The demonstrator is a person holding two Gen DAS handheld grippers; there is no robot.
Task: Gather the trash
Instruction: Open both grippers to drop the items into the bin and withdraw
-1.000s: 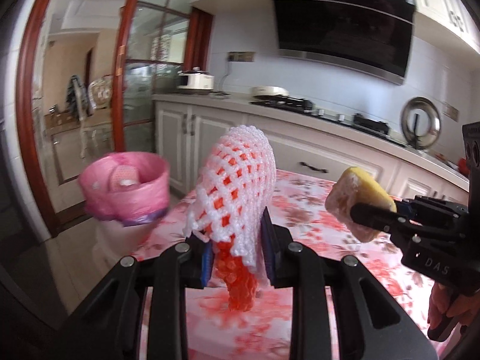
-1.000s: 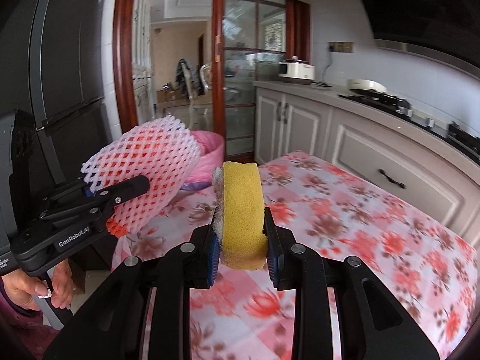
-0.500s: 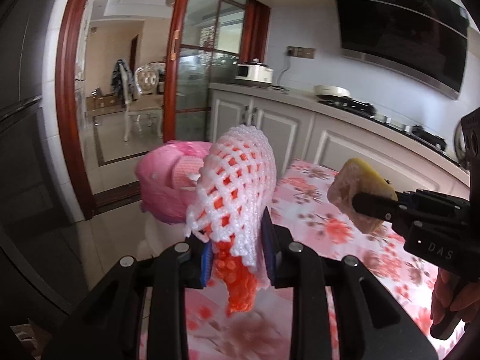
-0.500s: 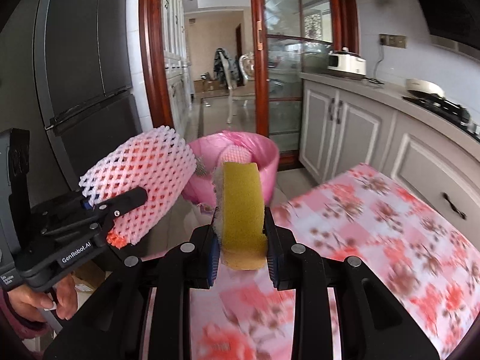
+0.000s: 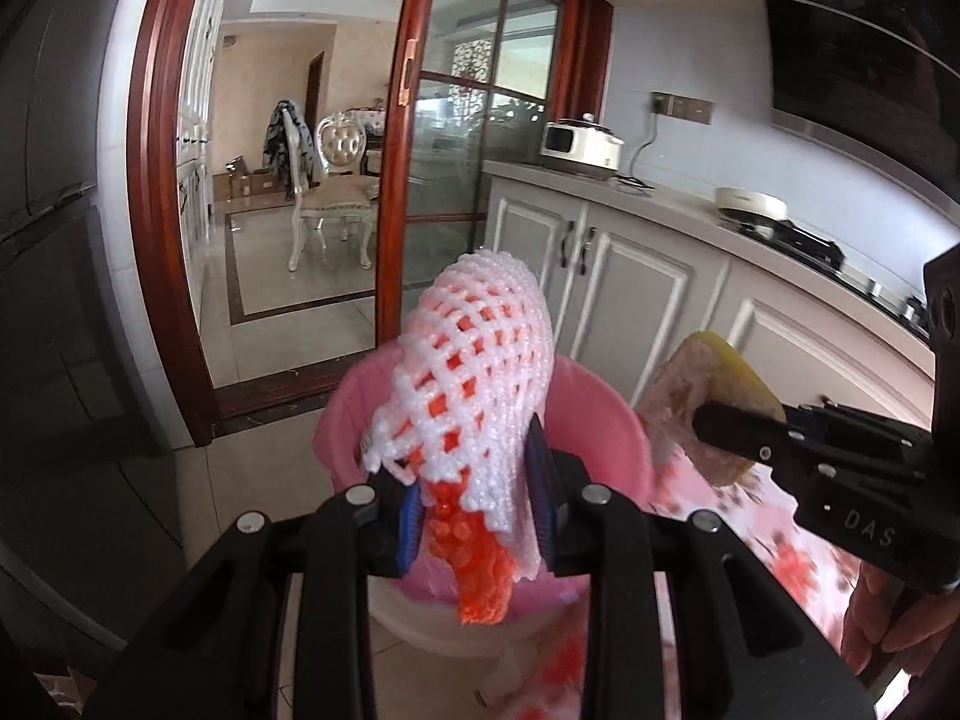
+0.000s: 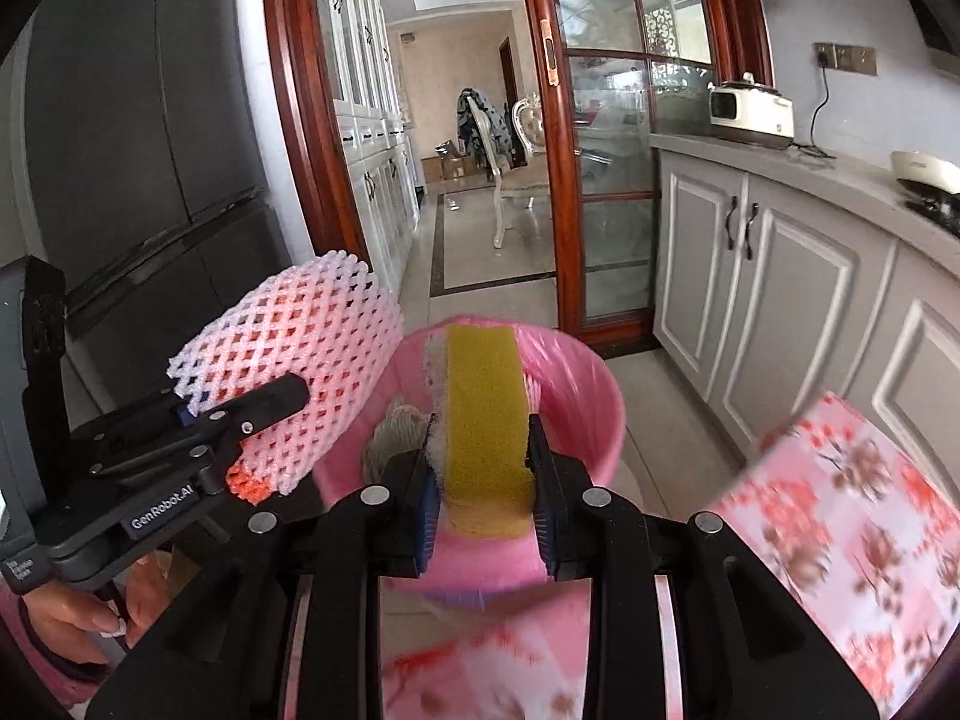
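Your left gripper [image 5: 474,510] pinches the foam net [image 5: 474,378], your right gripper [image 6: 483,504] the sponge [image 6: 486,420]; the bin [image 6: 591,414] sits just ahead and below both, the sponge seemingly already over its mouth, the net at its left rim.

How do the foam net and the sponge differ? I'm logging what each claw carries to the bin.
The foam net is an open white-and-orange lattice; the sponge is a solid yellow block with a pale scrubbing face. The net sits in the left claw, the sponge in the right claw. Both are clamped upright above the pink-lined bin.
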